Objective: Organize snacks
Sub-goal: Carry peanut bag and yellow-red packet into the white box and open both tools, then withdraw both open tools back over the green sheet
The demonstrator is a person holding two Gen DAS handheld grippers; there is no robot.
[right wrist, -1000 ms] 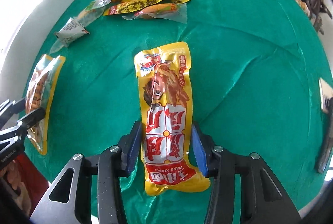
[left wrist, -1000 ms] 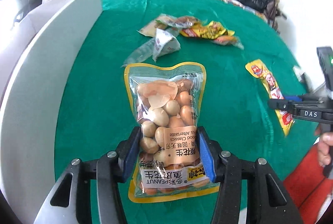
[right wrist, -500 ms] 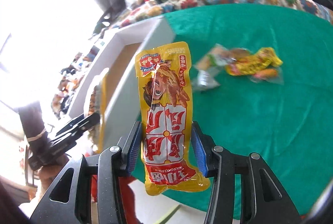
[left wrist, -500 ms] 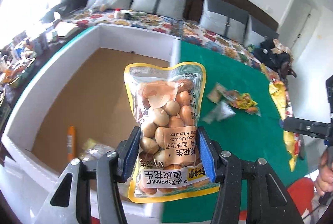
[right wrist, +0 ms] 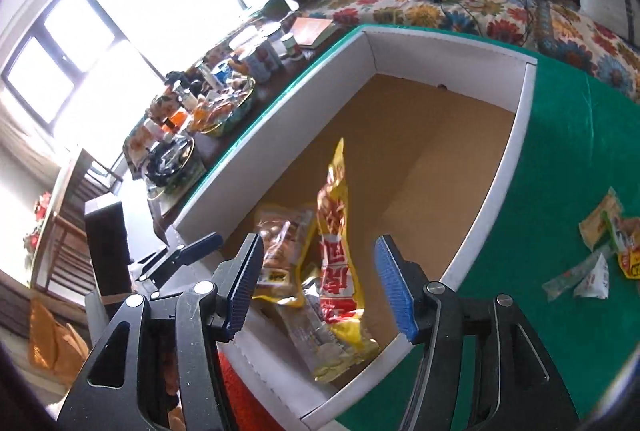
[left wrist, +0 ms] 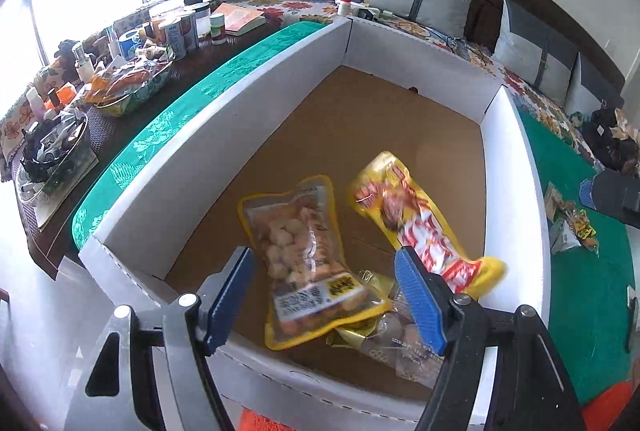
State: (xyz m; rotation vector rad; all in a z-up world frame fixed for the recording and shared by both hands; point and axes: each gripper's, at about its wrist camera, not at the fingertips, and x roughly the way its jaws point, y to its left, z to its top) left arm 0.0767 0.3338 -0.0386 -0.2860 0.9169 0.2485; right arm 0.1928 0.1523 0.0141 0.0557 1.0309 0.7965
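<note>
Green cloth covers the desk (left wrist: 576,315); over the white box (left wrist: 224,103) at its edge, both left tongs (left wrist: 324,299) and right tongs (right wrist: 318,287) are opening, releasing the peanut bag (left wrist: 304,255) and yellow packet (left wrist: 420,227) so they drop inside.

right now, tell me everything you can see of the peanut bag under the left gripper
The peanut bag is a clear plastic pouch with a yellow border and a printed label near its lower end, packed with tan and brown shelled peanuts. It is blurred and tilted inside the white cardboard box, apparently dropping. The left gripper has its jaws opening, and its blue pads stand clear of the bag on both sides. The bag's lower end overlaps crinkled clear wrappers on the brown floor; the long yellow snack packet lies beside it.
</note>
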